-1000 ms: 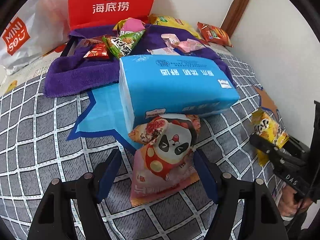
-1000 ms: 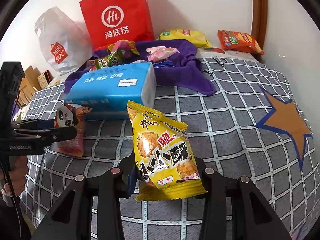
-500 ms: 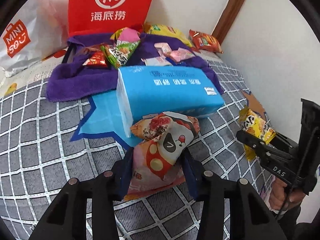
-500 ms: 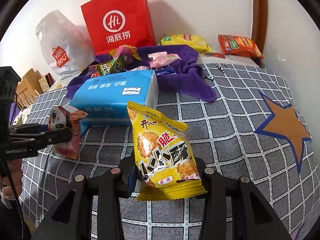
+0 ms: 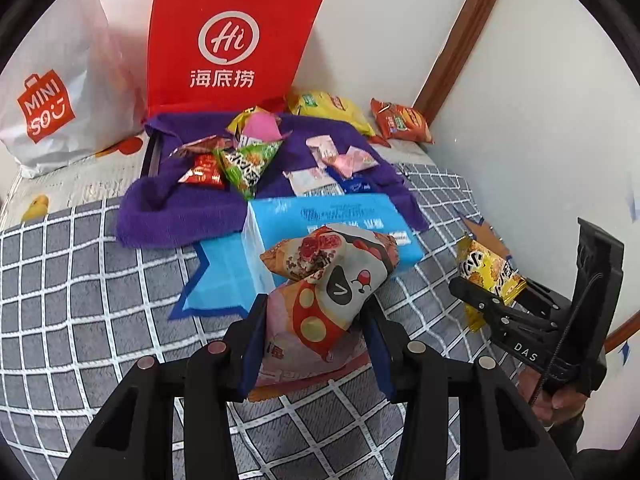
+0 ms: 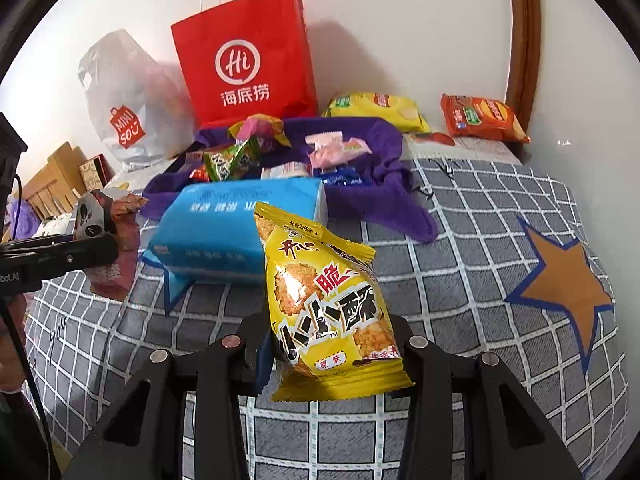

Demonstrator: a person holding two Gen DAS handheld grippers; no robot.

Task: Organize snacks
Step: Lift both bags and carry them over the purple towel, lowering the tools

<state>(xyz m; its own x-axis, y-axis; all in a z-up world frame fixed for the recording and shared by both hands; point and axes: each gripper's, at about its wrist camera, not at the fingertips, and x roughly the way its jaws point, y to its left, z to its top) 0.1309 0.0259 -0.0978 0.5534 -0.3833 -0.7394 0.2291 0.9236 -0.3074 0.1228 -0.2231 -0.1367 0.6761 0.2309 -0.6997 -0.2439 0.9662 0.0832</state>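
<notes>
The left tongs (image 5: 316, 344) are clamped on a pink panda-print snack bag (image 5: 320, 312), lifted clear of the bed's grey checked cover (image 5: 80, 280); a second, orange-red packet (image 5: 300, 258) sits against the bag's top edge. The right tongs (image 6: 332, 344) grip a yellow rice-cracker packet (image 6: 324, 304) by its lower half, upright above the same cover. Just beyond both lies a blue tissue pack (image 6: 240, 228), resting partly on a blue star patch (image 5: 216, 280). Behind it a purple towel (image 5: 180, 208) carries loose snacks: a green triangular packet (image 5: 246, 162), a red one (image 5: 202, 172) and pink wrappers (image 5: 344, 158). Farther back, against the wall, stand a red Haidilao paper bag (image 6: 248, 60) and a white Miniso bag (image 6: 124, 112), with a yellow chip bag (image 6: 376, 110) and an orange chip bag (image 6: 482, 116) lying to their right. An orange star (image 6: 564, 280) marks the cover at right.
</notes>
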